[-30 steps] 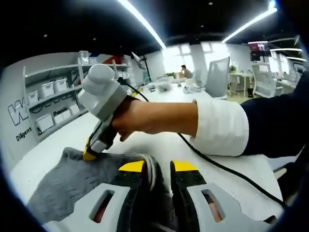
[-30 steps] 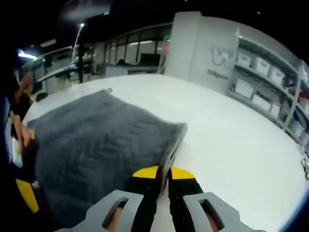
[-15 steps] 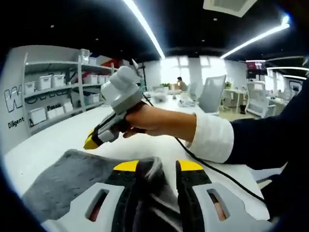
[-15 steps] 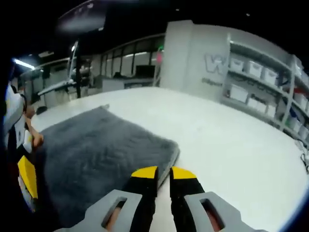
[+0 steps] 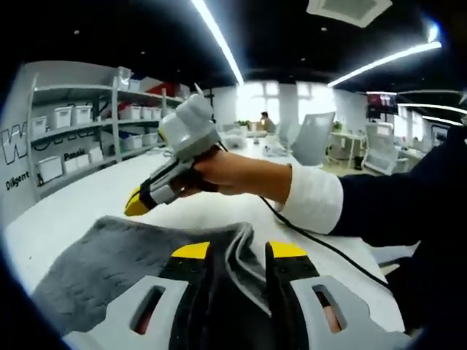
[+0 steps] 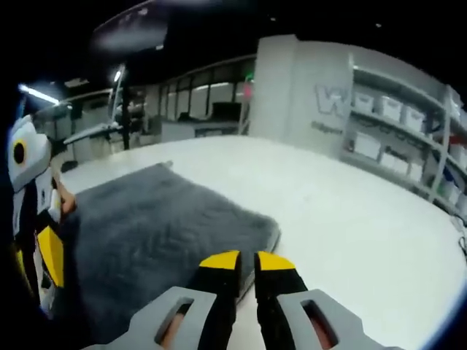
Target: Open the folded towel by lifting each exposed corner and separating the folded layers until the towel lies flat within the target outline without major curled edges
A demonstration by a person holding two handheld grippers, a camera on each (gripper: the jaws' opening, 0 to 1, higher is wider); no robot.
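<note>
White surface (image 6: pixel 350 219) stretching wide, shelving with bins (image 5: pixel 80 120) along the wall behind. Grey towel (image 6: pixel 153 233) lies spread on the surface in the right gripper view, its near edge just by the right gripper (image 6: pixel 239 264), whose fingers sit nearly together with nothing between them. In the left gripper view, the left gripper (image 5: pixel 232 254) has a fold of the towel (image 5: pixel 109 255) bunched between its fingers; how firmly it grips is hidden by cloth. A hand (image 5: pixel 226 171) holds the right gripper above the towel, apart from it.
</note>
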